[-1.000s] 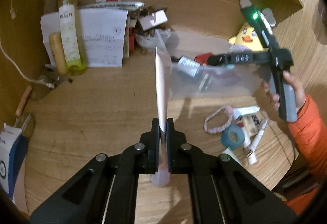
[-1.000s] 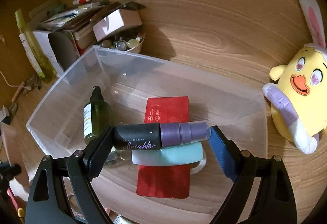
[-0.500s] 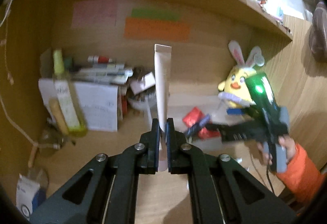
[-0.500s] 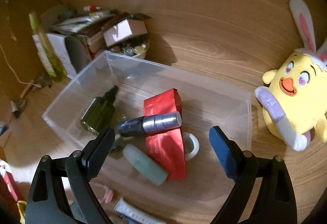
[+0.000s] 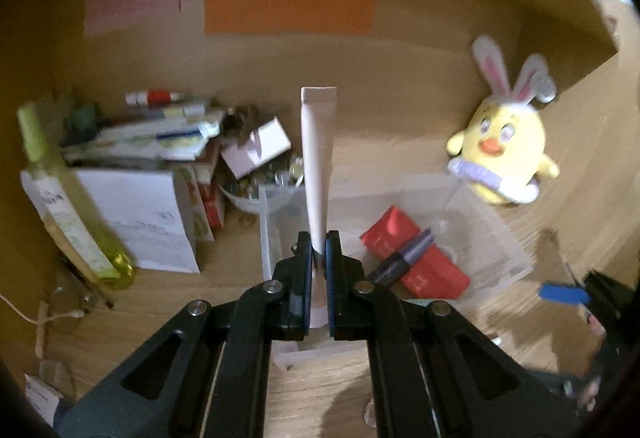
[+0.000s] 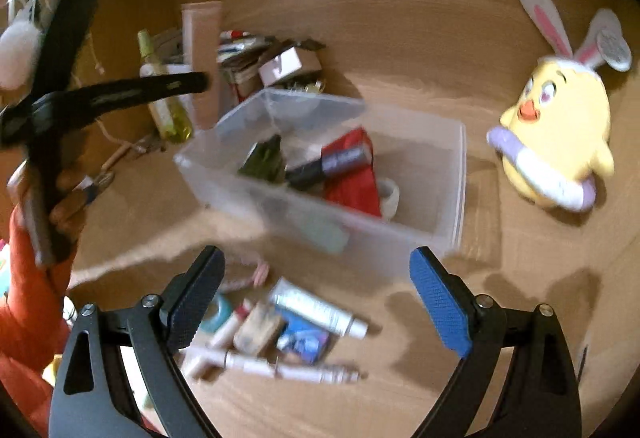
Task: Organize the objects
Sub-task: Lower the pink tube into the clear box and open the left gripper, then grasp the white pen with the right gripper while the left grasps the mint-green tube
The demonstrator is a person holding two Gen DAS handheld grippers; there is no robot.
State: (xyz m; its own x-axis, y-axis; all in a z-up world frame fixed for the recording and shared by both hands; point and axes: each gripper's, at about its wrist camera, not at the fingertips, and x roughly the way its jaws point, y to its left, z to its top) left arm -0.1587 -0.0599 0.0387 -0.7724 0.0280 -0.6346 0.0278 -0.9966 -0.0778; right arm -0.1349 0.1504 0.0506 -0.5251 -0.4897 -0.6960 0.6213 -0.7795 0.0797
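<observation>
My left gripper [image 5: 318,238] is shut on a pale pink tube [image 5: 318,154], which stands upright between its pads; the same tube [image 6: 202,58] shows at the upper left of the right wrist view. A clear plastic bin [image 6: 456,174] sits mid-desk with a red packet [image 6: 354,182], a black-and-purple spray bottle [image 6: 328,164], a dark green bottle [image 6: 264,160], a pale green item and a white ring inside. My right gripper [image 6: 316,298] is open and empty, in front of the bin, above a loose pile of small tubes and pens [image 6: 280,334].
A yellow plush chick with rabbit ears [image 6: 560,142] sits right of the bin. Papers, boxes and a yellow-green bottle [image 5: 76,214] crowd the back left corner. Coloured notes [image 5: 288,8] are stuck on the back wall. A hand in an orange sleeve [image 6: 32,278] holds the left gripper.
My right gripper let go of the black-and-purple spray bottle, which now lies in the bin, and drew back from it. My left gripper rose and swung toward the bin with the tube.
</observation>
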